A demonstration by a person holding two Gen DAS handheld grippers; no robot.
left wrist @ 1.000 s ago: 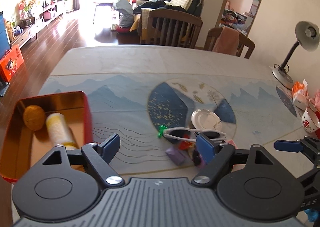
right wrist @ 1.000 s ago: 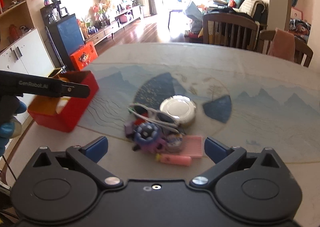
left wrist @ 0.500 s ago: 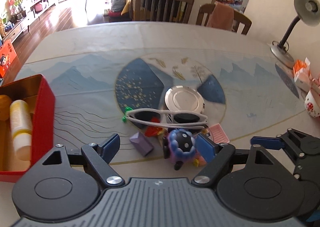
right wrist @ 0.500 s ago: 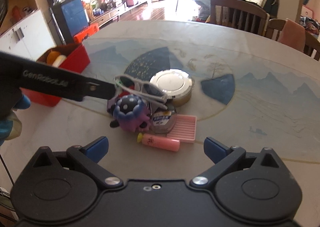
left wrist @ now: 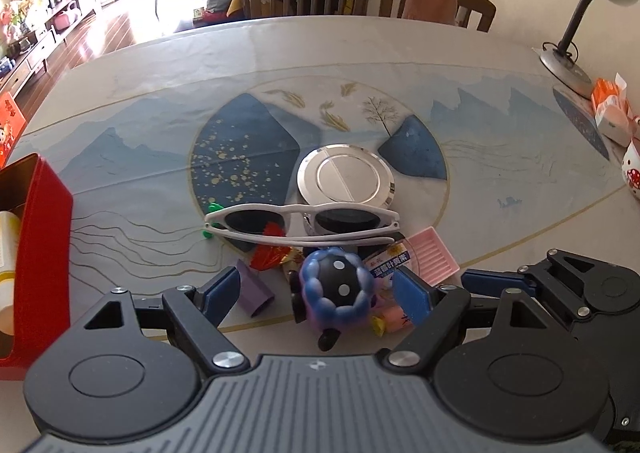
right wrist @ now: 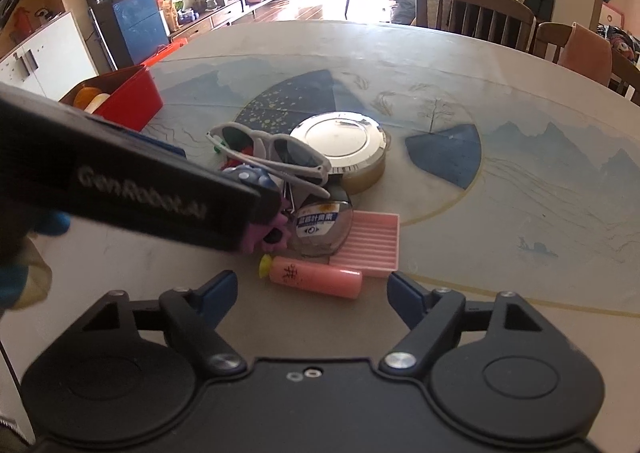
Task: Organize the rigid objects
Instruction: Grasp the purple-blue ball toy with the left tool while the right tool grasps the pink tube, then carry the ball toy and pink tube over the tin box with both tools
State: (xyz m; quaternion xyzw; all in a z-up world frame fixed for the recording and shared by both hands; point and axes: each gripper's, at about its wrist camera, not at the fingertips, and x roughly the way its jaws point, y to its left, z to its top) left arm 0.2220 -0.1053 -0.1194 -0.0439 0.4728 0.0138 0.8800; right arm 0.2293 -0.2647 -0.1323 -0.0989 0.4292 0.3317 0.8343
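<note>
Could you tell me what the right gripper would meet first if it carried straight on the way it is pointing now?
Most likely the pink tube, which lies crosswise just ahead of the right gripper, whose jaws are closing with nothing between them yet. The pink ridged tray lies just behind it. Depth is hard to judge in this view.

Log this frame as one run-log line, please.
left gripper: open, straddling blue-and-purple bumpy ball toy | right gripper: closing, nothing gripped, near pink tube | red box: partly filled
</note>
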